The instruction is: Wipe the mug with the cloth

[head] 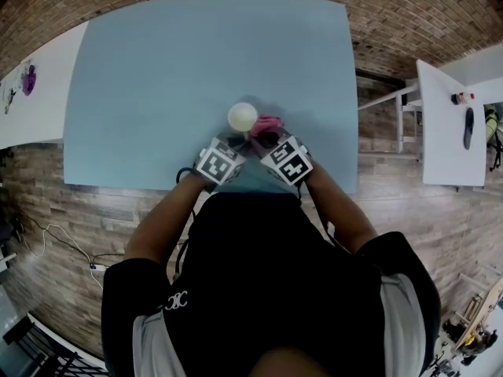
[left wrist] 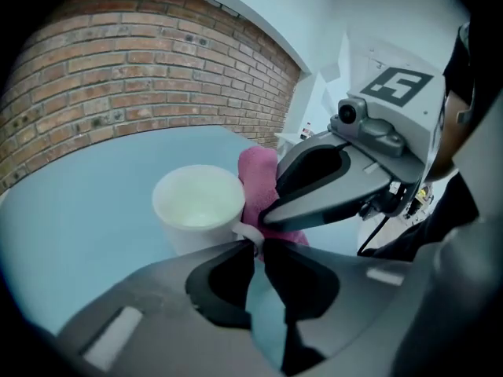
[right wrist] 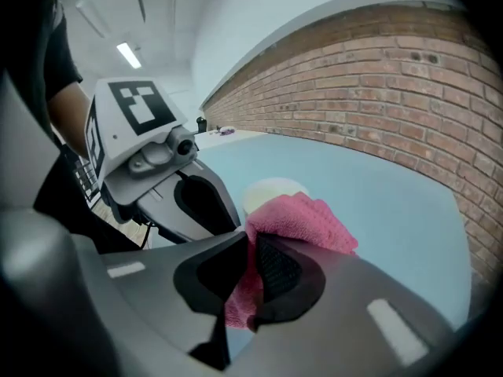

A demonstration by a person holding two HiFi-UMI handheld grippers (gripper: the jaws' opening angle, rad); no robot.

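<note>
Here's the left tool (left wrist: pixel 255 243) on the mug (left wrist: pixel 198 203), right tool (right wrist: pixel 251 238) on the cloth (right wrist: pixel 302 218)
Left jaws are pinching the white mug's handle (left wrist: pixel 248 232), nearly together; right jaws are clamping the pink cloth, which is bunching just beside the mug; the mug is standing upright near the blue table's (head: pixel 196 53) front edge

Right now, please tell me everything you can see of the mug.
The mug is off-white and smooth, like ceramic, with a thick rounded rim. It stands upright on the light blue table, near the edge closest to the person, and looks empty. Its small loop handle points toward the person and is pinched between the jaws of the left gripper. A pink cloth, held by the right gripper, seems to rest against its handle side.
</note>
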